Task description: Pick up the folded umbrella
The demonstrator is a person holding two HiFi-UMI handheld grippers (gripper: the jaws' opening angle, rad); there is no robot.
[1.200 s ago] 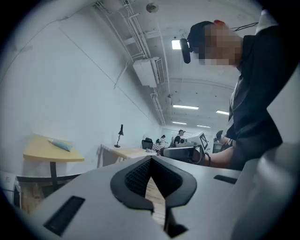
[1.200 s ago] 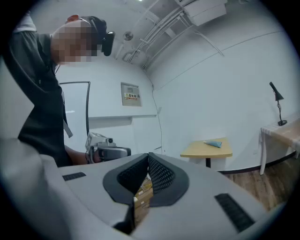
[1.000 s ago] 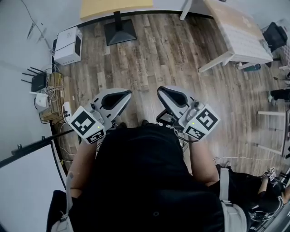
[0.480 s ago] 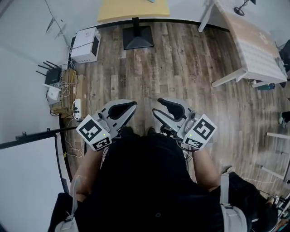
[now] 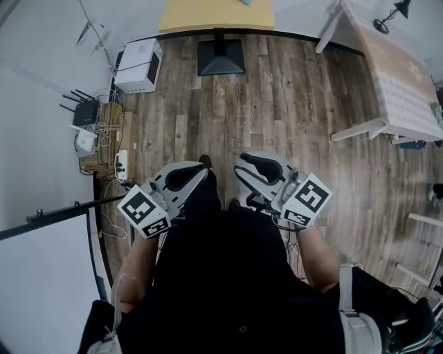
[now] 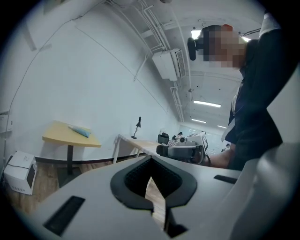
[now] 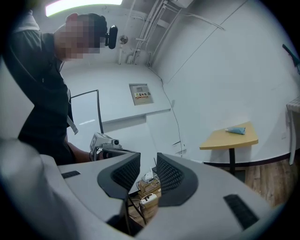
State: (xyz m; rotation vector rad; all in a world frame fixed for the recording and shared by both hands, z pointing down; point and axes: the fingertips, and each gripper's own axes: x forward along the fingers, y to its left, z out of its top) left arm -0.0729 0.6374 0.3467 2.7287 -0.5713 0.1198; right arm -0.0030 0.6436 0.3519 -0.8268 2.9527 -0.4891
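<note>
From the head view, the left gripper (image 5: 203,168) and right gripper (image 5: 239,170) were held side by side before the person's dark shirt, above a plank floor (image 5: 277,104) of streaked brown wood. The yellow table (image 5: 208,15) stood at the far wall on a black pedestal. Only a teal sliver of the folded umbrella (image 5: 244,2) showed on the table, at the frame's top edge.

In the left gripper view, the left gripper (image 6: 151,158) had its grey tips met, and the ribbed black pads enclosed an empty diamond-shaped hollow. The folded umbrella (image 6: 79,131) lay flat on the smooth yellow table (image 6: 58,137), well apart. It looked like a slim teal bundle, its long axis slanting from upper left to lower right.

In the right gripper view, the right gripper (image 7: 148,161) had just been opening, and its ribbed pads stood a narrow way apart with nothing between them. The folded umbrella (image 7: 236,130) lay almost crosswise on the yellow table (image 7: 220,140), pale teal and soft-edged.
</note>
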